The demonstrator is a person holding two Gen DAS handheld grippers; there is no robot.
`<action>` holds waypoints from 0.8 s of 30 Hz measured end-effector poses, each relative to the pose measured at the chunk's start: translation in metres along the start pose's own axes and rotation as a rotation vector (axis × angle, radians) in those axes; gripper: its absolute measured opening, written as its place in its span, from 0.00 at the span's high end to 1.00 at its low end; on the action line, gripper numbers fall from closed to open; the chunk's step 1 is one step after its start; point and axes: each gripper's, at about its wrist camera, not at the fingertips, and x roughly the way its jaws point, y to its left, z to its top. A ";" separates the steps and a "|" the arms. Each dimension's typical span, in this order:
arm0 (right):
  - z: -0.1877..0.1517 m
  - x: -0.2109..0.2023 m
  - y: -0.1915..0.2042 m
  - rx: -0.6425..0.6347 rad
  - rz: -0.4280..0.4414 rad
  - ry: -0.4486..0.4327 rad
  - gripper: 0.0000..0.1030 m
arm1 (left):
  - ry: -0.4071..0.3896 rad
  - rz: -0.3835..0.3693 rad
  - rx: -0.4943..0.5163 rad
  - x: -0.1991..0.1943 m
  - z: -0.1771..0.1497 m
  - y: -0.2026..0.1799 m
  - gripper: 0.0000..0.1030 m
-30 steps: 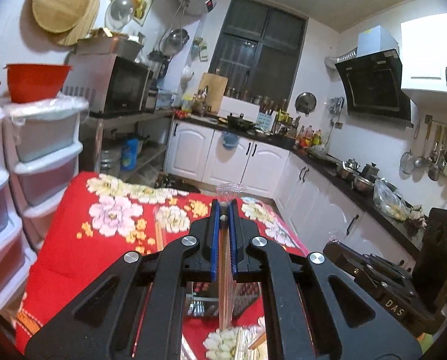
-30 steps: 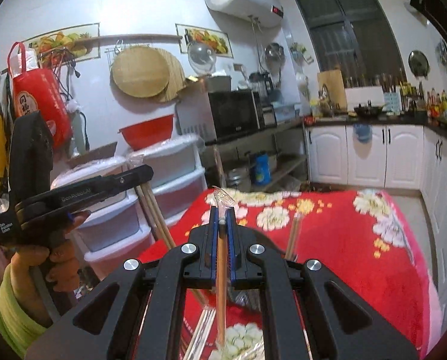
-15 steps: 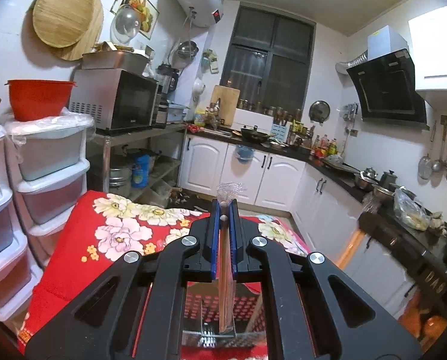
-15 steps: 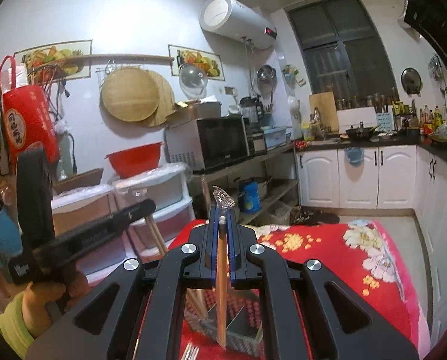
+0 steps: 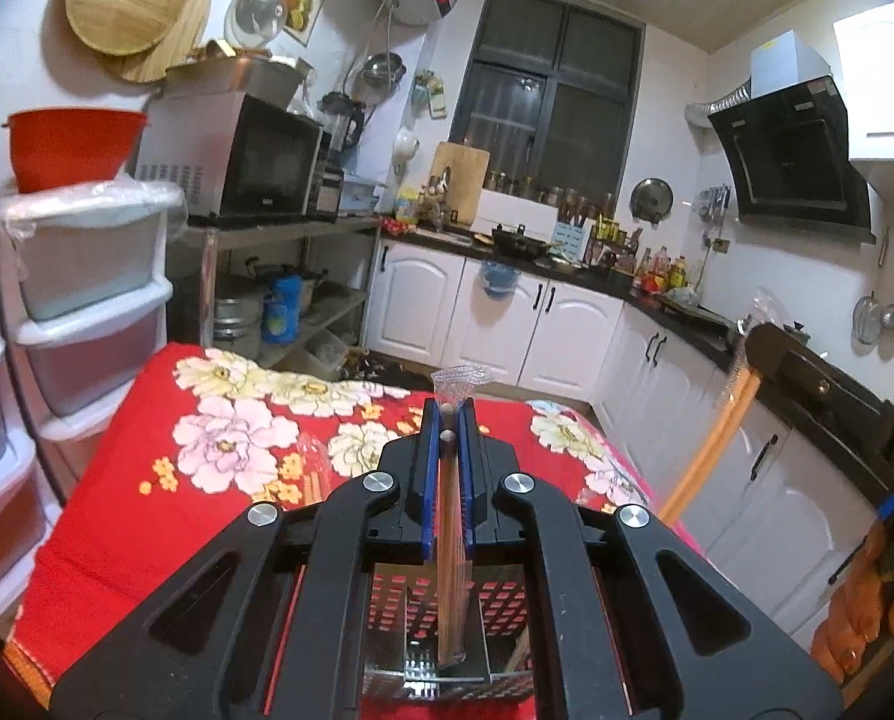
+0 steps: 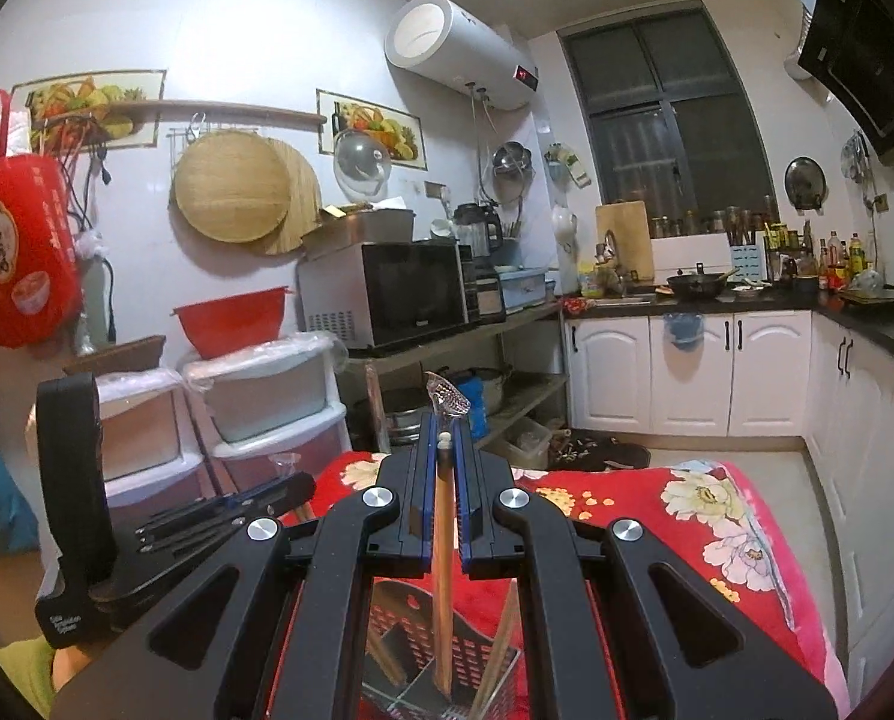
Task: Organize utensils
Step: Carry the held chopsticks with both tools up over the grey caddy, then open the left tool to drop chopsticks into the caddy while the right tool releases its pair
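Note:
My left gripper (image 5: 447, 420) is shut on a wrapped pair of wooden chopsticks (image 5: 450, 564) held upright, their lower tips inside a perforated metal utensil holder (image 5: 423, 612) on the red floral table. My right gripper (image 6: 444, 435) is shut on another wrapped pair of chopsticks (image 6: 443, 576), upright, tips down in the same metal holder (image 6: 405, 642). More chopsticks (image 6: 503, 648) lean in the holder's right compartment. The right gripper and its chopsticks also show in the left wrist view (image 5: 711, 438), and the left gripper shows in the right wrist view (image 6: 165, 534).
The table has a red flowered cloth (image 5: 219, 444). Stacked plastic drawers (image 5: 81, 324) stand at the left, a microwave (image 5: 249, 156) on a metal shelf behind. White cabinets (image 5: 507, 324) and a cluttered counter run along the back and right.
Both grippers have lifted and shifted over the metal holder. Both pairs of chopsticks now hang with their tips inside it, and the right gripper has come closer to the left.

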 end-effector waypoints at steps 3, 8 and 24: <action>-0.006 0.011 0.000 0.001 -0.003 0.021 0.94 | 0.012 -0.003 -0.005 0.007 -0.006 0.002 0.98; -0.021 0.030 -0.002 0.001 -0.017 0.070 0.94 | 0.045 -0.010 -0.017 0.018 -0.015 0.006 0.98; -0.060 0.062 -0.024 0.097 -0.063 0.205 0.94 | 0.146 -0.013 -0.013 0.038 -0.034 0.021 0.98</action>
